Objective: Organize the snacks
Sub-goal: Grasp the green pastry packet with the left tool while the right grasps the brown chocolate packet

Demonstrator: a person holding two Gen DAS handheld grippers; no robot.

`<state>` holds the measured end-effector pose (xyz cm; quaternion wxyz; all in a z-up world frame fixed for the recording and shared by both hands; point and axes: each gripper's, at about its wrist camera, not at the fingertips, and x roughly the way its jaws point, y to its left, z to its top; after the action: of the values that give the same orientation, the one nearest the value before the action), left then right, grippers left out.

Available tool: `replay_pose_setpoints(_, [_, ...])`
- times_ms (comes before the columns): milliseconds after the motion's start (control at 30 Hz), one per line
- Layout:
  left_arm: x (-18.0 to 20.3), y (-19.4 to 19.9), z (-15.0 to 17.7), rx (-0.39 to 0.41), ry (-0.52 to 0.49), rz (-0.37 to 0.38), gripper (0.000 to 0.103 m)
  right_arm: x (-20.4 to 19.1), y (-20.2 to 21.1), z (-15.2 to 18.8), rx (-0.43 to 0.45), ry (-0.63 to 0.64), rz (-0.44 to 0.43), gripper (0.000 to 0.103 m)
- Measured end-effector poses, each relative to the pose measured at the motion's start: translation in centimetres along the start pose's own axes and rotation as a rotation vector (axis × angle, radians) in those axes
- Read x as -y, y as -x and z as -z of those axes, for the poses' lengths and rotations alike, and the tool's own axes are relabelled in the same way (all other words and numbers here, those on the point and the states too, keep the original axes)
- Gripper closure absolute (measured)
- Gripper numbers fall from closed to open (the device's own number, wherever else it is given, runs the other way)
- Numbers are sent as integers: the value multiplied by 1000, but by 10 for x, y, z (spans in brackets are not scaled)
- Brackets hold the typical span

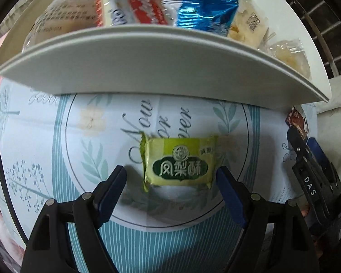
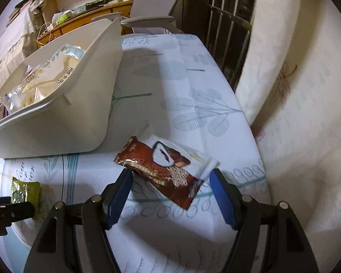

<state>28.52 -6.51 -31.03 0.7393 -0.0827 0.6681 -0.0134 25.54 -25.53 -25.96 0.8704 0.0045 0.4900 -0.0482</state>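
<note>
Left tongs [image 1: 171, 173] stand apart around a green snack packet [image 1: 178, 162] at frame centre; right tongs [image 2: 171, 177] stand apart around a brown snack packet [image 2: 166, 170], below the white bin [image 2: 84, 104].

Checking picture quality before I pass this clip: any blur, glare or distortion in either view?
Left wrist view: fisheye bends the white bin rim; snacks inside blurred, green snack sharp. Right wrist view: dim edges, shadows on the tablecloth, glare on the brown snack.

My worktop [image 2: 193, 86] has that pale blue cloth with leaf prints and some script lettering on it. A cream curtain [image 2: 307, 113] with a dragonfly hangs just beside it, dark window bars [image 2: 225, 22] behind, cluttered wooden shelves [image 2: 84, 11] further back.
</note>
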Motion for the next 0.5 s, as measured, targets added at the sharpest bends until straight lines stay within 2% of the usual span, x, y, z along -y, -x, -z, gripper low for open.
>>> replay_pose_setpoints(167, [14, -4, -15, 2, -12, -17, 23, -4, -1, -3, 58, 25, 30, 33])
replay_pose_setpoints(267, [17, -3, -18, 6, -19, -23, 28, -6, -2, -6, 73, 35, 46, 33])
replay_pose_setpoints(400, [18, 0, -22, 26, -25, -24, 43, -6, -6, -10, 87, 46, 54, 30])
replay_pose_setpoints(500, [13, 3, -27, 43, -10, -11, 46, -5, -10, -16, 85, 45, 37, 29])
